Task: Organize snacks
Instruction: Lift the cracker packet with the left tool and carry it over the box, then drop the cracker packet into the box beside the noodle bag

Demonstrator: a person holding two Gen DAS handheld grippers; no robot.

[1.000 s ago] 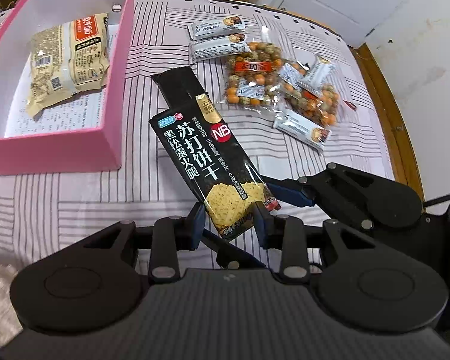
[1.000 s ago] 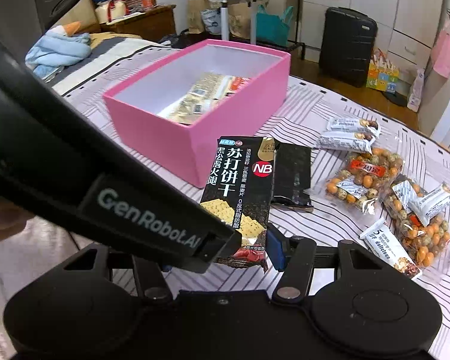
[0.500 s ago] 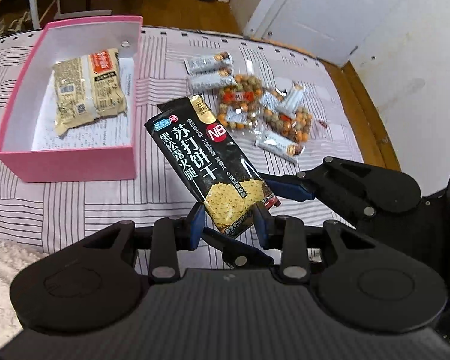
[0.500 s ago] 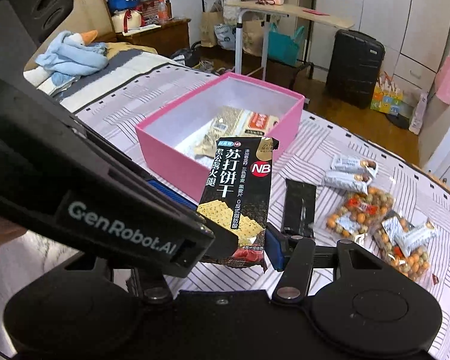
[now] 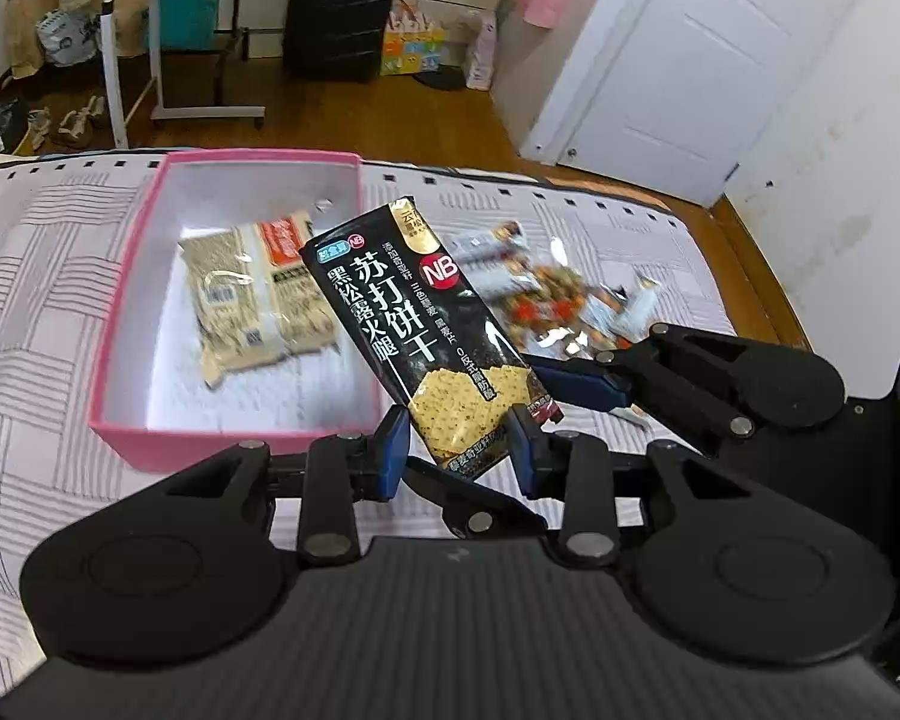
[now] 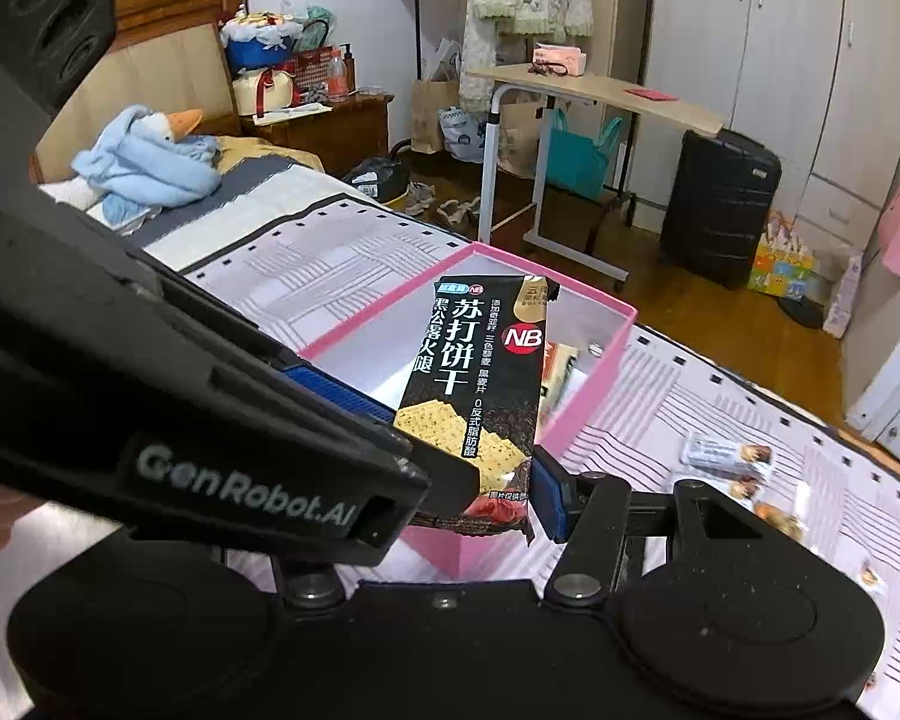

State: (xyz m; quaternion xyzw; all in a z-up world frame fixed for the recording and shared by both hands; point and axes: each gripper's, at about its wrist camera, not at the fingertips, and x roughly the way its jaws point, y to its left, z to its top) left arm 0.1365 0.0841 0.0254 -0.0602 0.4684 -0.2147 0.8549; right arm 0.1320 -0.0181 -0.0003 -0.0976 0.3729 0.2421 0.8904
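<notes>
- While you look along your left gripper (image 5: 457, 441), its blue pads (image 5: 393, 443) stand close together against the two edges of the lower end of a black glossy soda-cracker packet with white Chinese lettering (image 5: 414, 324), so this gripper is clamped on it.
- You have the packet tilted, its top leaning left over the near right corner of the open pink rectangular cardboard box (image 5: 228, 435).
- Inside the box, lying on its white floor, sits a beige plastic packet with a red label (image 5: 258, 288).
- The box rests on a white bedspread with grey woven stripes (image 5: 36, 312).
- To the right of the black packet, you can see a blurred heap of small silver-wrapped bars and clear bags of orange and brown nuts (image 5: 564, 300) on the bedspread, well apart from the box.
- Further right, your right gripper (image 6: 480, 486) reaches in from the side; its blue finger (image 5: 576, 381) touches the packet's lower right edge.
- In the right wrist view your right gripper's jaws stand partly apart, the right blue pad (image 6: 549, 495) pressed to the packet's edge; the left pad is hidden behind the left gripper, so I cannot tell whether it grips.
</notes>
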